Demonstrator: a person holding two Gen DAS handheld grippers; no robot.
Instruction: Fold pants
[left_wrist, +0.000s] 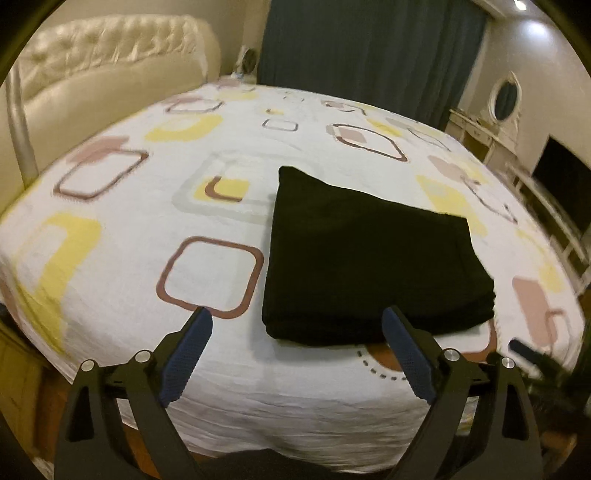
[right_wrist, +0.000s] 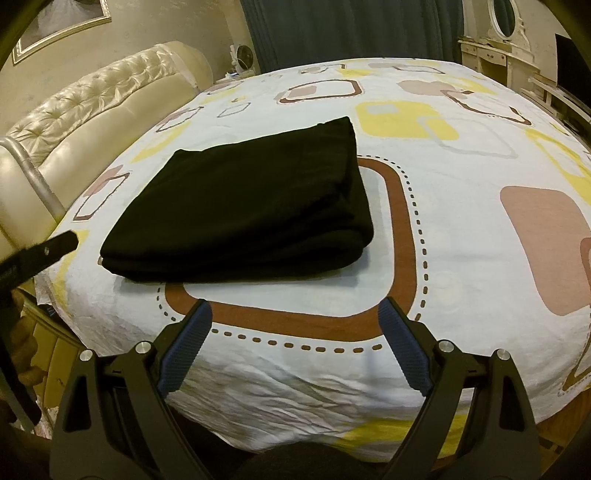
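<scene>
The black pants (left_wrist: 369, 254) lie folded in a thick rectangular stack on the patterned bedsheet (left_wrist: 147, 229). They also show in the right wrist view (right_wrist: 240, 210), left of centre. My left gripper (left_wrist: 297, 321) is open and empty, held above the bed's near edge just before the stack's front edge. My right gripper (right_wrist: 295, 314) is open and empty, over the sheet in front of the stack's near right corner. The left gripper's finger (right_wrist: 48, 251) shows at the left edge of the right wrist view.
A cream tufted headboard (left_wrist: 103, 70) runs along the left. Dark curtains (left_wrist: 369, 48) hang behind the bed. A white dresser with an oval mirror (left_wrist: 506, 99) and a dark screen (left_wrist: 565, 188) stand on the right. The bed's front edge (right_wrist: 295, 417) drops off just below the grippers.
</scene>
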